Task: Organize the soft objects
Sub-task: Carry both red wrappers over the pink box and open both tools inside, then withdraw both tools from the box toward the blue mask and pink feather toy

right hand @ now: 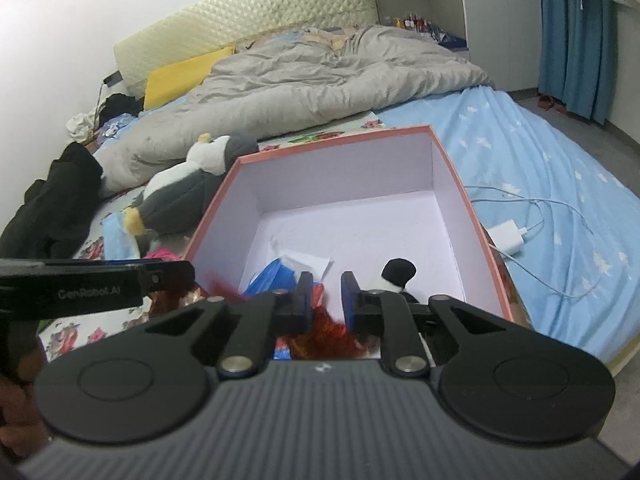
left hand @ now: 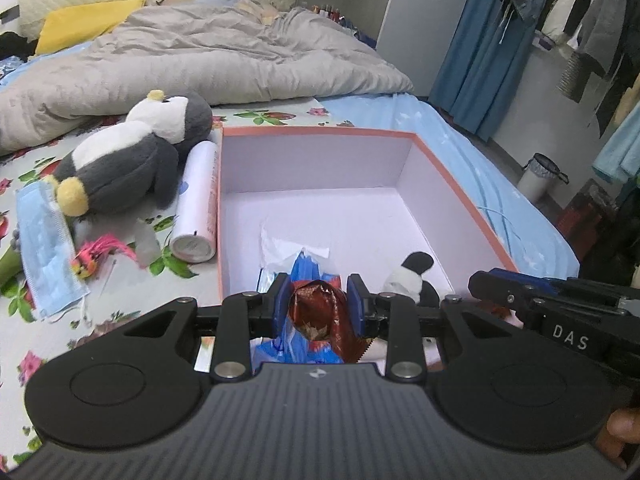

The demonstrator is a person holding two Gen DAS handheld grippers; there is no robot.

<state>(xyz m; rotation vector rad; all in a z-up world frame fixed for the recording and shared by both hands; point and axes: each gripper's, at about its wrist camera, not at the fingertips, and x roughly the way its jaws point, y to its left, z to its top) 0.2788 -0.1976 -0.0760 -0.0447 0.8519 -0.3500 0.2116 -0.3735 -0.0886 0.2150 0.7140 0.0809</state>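
The left gripper [left hand: 318,304] pinches a crinkled red foil wrapper [left hand: 318,312] at lower centre, above the box [left hand: 320,133] holding 1 small panda [left hand: 408,276]. The right gripper [right hand: 326,300], pressed nearly together, seems empty. Next, I reckon: spread and drop it.

Box [left hand: 448,184]: matt paperboard, smooth white inside. Penguin toy [left hand: 132,156]: plush, fuzzy. Wrapper [left hand: 320,312] in the left gripper [left hand: 319,300]: crinkled glossy foil. Face mask [left hand: 46,248]: pleated nonwoven.

Black grippers [left hand: 318,300], blue-padded jaws, silver screws, seemingly.
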